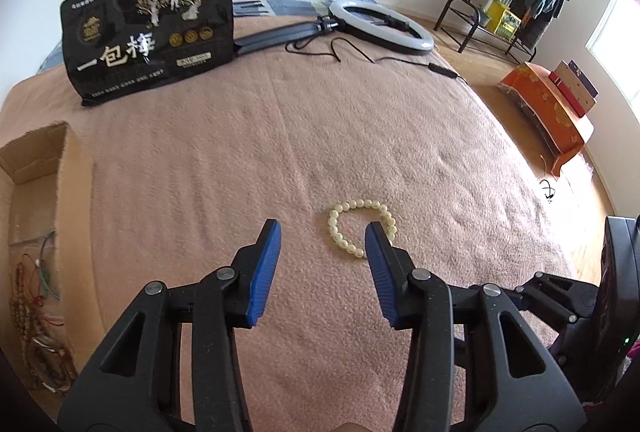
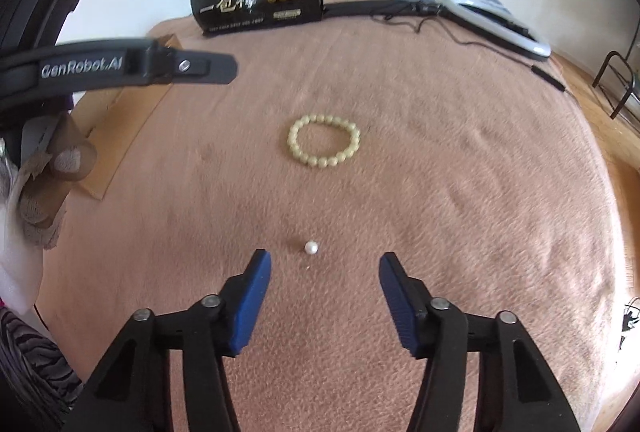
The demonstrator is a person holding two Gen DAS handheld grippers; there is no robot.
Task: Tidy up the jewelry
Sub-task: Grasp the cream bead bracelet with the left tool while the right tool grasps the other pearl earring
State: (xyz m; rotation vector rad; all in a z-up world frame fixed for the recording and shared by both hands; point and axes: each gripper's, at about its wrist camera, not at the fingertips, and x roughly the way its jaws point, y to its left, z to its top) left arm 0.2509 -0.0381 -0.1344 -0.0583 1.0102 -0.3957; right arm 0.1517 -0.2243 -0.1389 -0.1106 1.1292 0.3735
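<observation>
Both grippers, left gripper (image 1: 323,232) and right gripper (image 2: 325,259), have fingers apart, empty; cream round-bead bracelet (image 2: 323,141) lies beyond small white pearl (image 2: 311,247) on pink blanket (image 2: 460,192).

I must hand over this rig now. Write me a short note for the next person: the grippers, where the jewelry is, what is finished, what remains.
Left gripper: open, empty, low over the blanket, its right finger beside the cream bead bracelet.
Right gripper: open, empty, with the single white pearl lying just ahead, between the fingertips.
Bracelet and pearl both lie loose on the blanket, apart from each other.
Cardboard box at the left edge of the left view already holds several bead strings and cords.
Done: some pieces seem sorted into the box.
Left: probably pick up the bracelet and the pearl and put them away.
</observation>
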